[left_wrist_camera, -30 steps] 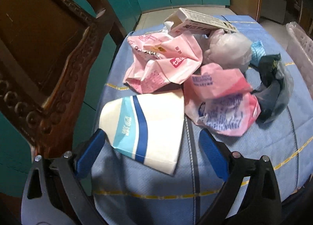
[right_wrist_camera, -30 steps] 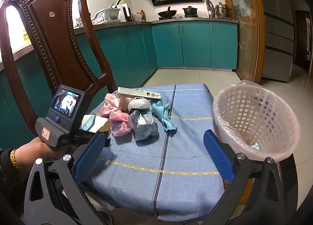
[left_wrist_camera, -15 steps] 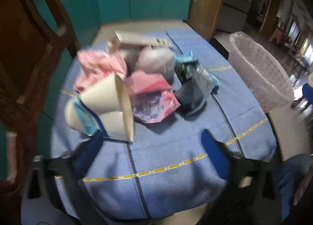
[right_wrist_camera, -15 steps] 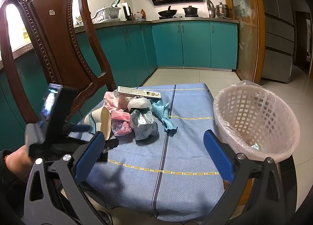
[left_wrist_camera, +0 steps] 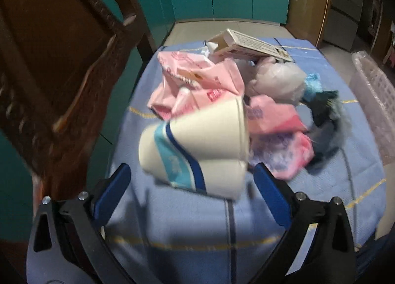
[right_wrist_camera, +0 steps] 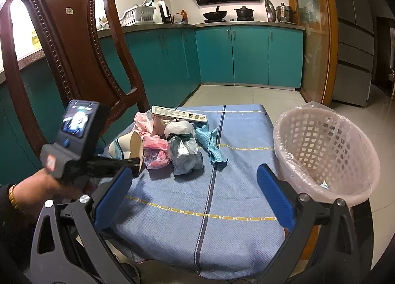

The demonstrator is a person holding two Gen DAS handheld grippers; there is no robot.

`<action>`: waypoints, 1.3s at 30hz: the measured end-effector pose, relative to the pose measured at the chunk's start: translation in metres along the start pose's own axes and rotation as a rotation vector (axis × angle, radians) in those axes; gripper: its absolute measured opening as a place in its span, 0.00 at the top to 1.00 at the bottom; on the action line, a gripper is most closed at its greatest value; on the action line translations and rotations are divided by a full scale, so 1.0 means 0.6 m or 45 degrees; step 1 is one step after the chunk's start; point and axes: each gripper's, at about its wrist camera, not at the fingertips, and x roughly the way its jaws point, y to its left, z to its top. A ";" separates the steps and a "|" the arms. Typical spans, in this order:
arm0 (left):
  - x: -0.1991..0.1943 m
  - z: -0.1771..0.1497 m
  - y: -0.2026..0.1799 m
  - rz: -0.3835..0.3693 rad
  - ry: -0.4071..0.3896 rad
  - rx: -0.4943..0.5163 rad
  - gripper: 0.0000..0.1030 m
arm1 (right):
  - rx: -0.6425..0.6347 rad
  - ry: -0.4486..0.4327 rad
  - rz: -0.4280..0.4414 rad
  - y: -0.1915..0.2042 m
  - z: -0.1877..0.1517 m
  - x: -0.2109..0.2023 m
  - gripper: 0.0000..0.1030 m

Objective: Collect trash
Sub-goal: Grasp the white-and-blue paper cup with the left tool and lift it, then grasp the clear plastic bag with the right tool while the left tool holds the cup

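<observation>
1. left wrist view is a bit blurry but we can see our left gripper (left_wrist_camera: 191, 182) with its blue fingers (left_wrist_camera: 112, 191) spread wide apart, nothing pinched between them.
2. right past the fingertips sits a squashed white paper cup (left_wrist_camera: 197, 145) with a blue and teal stripe, lying on its side on the blue cloth of the desk (left_wrist_camera: 187, 229), mouth facing right.
3. behind the cup we've got the rest of the trash pile: a crumpled pink wrapper (left_wrist_camera: 197, 81), a second pink wrapper with purple print (left_wrist_camera: 279, 135), a whitish plastic bag (left_wrist_camera: 276, 81), a dark plastic bag (left_wrist_camera: 325, 126), a bit of light blue cloth (left_wrist_camera: 312, 85), and a long white carton (left_wrist_camera: 249, 45) resting on top at the back.
4. right wrist view: our right gripper (right_wrist_camera: 193, 190) is also wide open and empty, hanging over the near end of the desk, well apart from the pile.
5. same view shows the pink lined basket (right_wrist_camera: 323, 153) at the desk's right edge, tipped toward us, with a small scrap inside it.
6. the left hand (right_wrist_camera: 47, 187) holding the other gripper shows at the left of that view, its tip next to the cup.
7. a carved wooden chair (right_wrist_camera: 71, 44) stands on the left side of the desk.
</observation>
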 end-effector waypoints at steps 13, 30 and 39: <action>0.010 0.015 0.027 -0.161 0.002 0.001 0.19 | 0.017 -0.005 -0.005 -0.009 0.001 -0.002 0.04; -0.238 -0.097 0.063 -0.250 -0.565 -0.218 0.19 | -0.076 0.242 0.032 0.020 0.051 0.184 0.10; -0.224 -0.094 0.059 -0.267 -0.547 -0.196 0.18 | -0.029 0.345 0.070 0.022 0.060 0.257 0.58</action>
